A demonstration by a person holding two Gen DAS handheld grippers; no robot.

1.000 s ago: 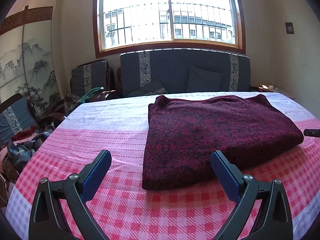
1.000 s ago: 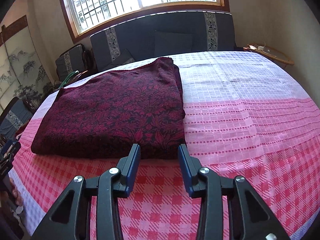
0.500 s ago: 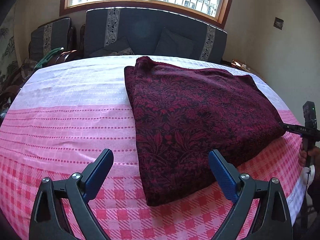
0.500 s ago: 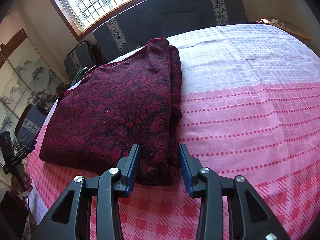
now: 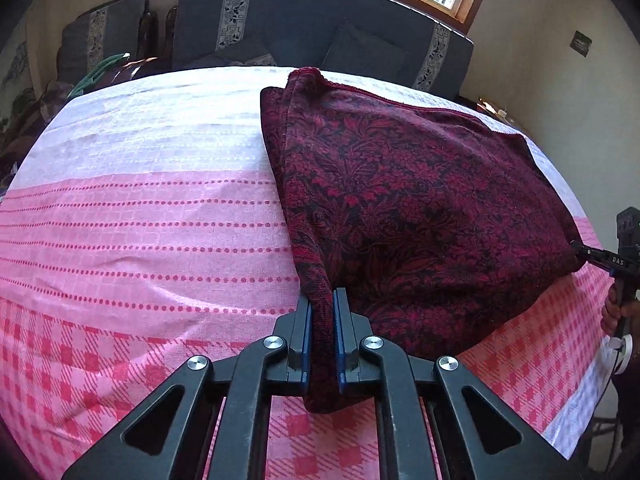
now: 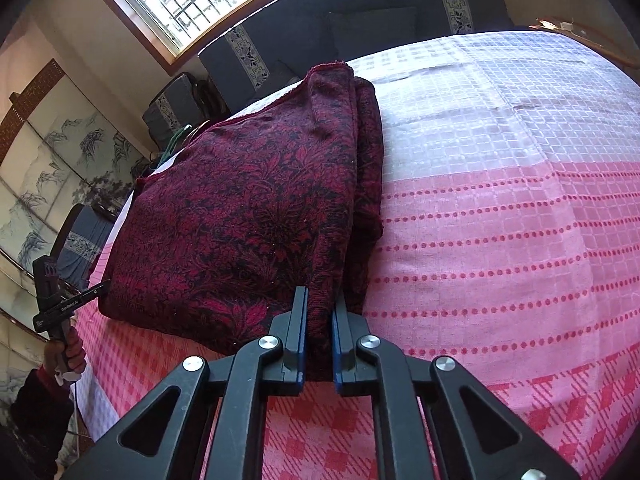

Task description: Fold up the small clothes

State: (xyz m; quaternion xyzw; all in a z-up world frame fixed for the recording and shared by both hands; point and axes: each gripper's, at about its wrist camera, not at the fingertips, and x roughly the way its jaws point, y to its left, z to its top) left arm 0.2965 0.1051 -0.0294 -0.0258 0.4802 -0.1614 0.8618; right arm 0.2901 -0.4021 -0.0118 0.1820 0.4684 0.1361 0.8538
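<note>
A dark red floral cloth (image 5: 408, 208), folded into a thick rectangle, lies on the pink checked tablecloth (image 5: 140, 232). My left gripper (image 5: 321, 300) is shut on the cloth's near left corner. My right gripper (image 6: 320, 300) is shut on the cloth's near right corner (image 6: 320, 272). Both near corners are lifted a little off the table. The right gripper also shows at the far right of the left wrist view (image 5: 600, 258); the left gripper shows at the left of the right wrist view (image 6: 72, 304).
The table (image 6: 500, 240) is covered with a pink and white checked cloth. A dark blue sofa (image 5: 320, 36) with cushions stands behind it under a window. Armchairs (image 5: 100, 40) and a painted screen (image 6: 48, 176) stand at the left.
Both grippers moved forward onto the cloth's near corners and closed on them. The left gripper went from wide open to shut; the right from partly open to shut.
</note>
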